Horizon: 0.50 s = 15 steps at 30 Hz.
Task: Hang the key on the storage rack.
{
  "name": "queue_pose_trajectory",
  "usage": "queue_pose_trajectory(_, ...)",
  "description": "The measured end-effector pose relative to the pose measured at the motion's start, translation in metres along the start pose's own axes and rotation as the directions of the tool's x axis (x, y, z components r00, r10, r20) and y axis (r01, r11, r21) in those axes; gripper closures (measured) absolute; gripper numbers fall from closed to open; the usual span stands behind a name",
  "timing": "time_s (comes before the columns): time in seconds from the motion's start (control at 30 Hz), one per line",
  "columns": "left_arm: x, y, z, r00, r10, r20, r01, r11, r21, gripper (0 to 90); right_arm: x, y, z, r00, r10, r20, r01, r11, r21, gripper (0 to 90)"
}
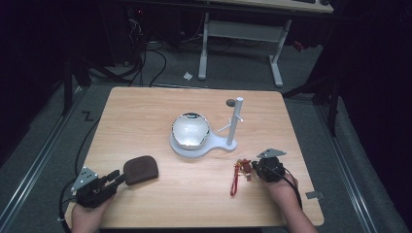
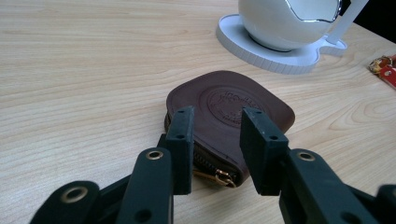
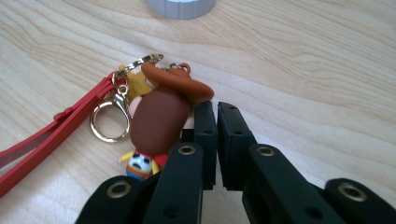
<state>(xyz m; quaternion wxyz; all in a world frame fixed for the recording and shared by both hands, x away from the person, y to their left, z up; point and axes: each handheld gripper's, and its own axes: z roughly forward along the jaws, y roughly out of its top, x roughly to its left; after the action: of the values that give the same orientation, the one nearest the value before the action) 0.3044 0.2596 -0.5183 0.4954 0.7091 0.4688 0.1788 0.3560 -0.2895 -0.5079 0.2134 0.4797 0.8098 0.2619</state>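
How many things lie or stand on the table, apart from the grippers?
3: a brown pouch at front left, a keychain at front right, a white stand with bowl at centre.

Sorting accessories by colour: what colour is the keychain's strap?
Red: the flat red keychain strap shows best in the right gripper view.

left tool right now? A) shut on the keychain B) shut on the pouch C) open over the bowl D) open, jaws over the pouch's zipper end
D: in the left gripper view the left tool has its jaws apart, with the brown pouch lying on the table just beyond and between them.
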Motion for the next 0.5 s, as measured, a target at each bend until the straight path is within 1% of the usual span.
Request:
queue_pose_trajectory(0.03, 0.0, 0.0, 0.0, 1.0, -0.002, -0.002, 0.002, 1.0, 0.001, 64.5, -0.001, -0.001, -0.001, 1.0, -0.008, -0.001, 0.008, 1.0, 0.0, 85.9)
queue_pose_trajectory(0.07, 0.0, 0.0, 0.001, 1.0, -0.002, -0.003, 0.002, 1.0, 0.002, 64.2, -0.001, -0.002, -0.003, 1.0, 0.001, -0.006, -0.001, 1.0, 0.008, 85.5)
queue_pose_trajectory(0.1, 0.0, 0.0, 0.001, 1.0, -0.003, -0.003, 0.003, 1.0, 0.002, 63.9, -0.003, -0.002, -0.005, 1.0, -0.007, -0.007, 0.007, 1.0, 0.013, 84.9)
queue_pose_trajectory(0.17, 0.001, 0.0, 0.0, 1.0, -0.004, -0.004, 0.004, 1.0, 0.001, 63.6, -0.003, -0.003, -0.009, 0.9999, -0.005, -0.009, 0.006, 1.0, 0.025, 84.2)
queue_pose_trajectory(0.27, 0.001, 0.0, 0.0, 1.0, -0.002, -0.002, 0.002, 1.0, 0.003, 62.8, -0.001, -0.004, -0.014, 0.9997, -0.022, -0.012, 0.022, 0.998, 0.052, 83.1)
queue_pose_trajectory(0.33, 0.002, 0.0, 0.001, 1.0, -0.006, -0.002, 0.006, 1.0, 0.003, 62.1, 0.001, -0.005, -0.017, 0.9997, -0.02, -0.016, 0.021, 0.998, 0.067, 82.4)
queue_pose_trajectory(0.37, 0.003, 0.0, 0.001, 1.0, -0.009, -0.002, 0.009, 0.9999, 0.004, 61.6, 0.001, -0.005, -0.018, 0.9994, -0.03, -0.016, 0.031, 0.997, 0.074, 82.2)
queue_pose_trajectory(0.4, 0.003, 0.0, 0.001, 0.9999, -0.012, -0.001, 0.012, 0.9999, 0.004, 61.5, 0.002, -0.006, -0.019, 0.9995, -0.026, -0.017, 0.027, 0.996, 0.084, 82.1)
queue_pose_trajectory(0.43, 0.004, 0.0, 0.001, 0.9999, -0.015, 0.0, 0.015, 0.9999, 0.003, 61.3, 0.001, -0.006, -0.02, 0.9991, -0.038, -0.016, 0.04, 0.995, 0.089, 82.0)
queue_pose_trajectory(0.5, 0.005, 0.0, 0.001, 0.9998, -0.02, 0.003, 0.02, 0.9998, 0.002, 60.9, 0.003, -0.006, -0.021, 0.9988, -0.046, -0.015, 0.047, 0.993, 0.107, 81.3)
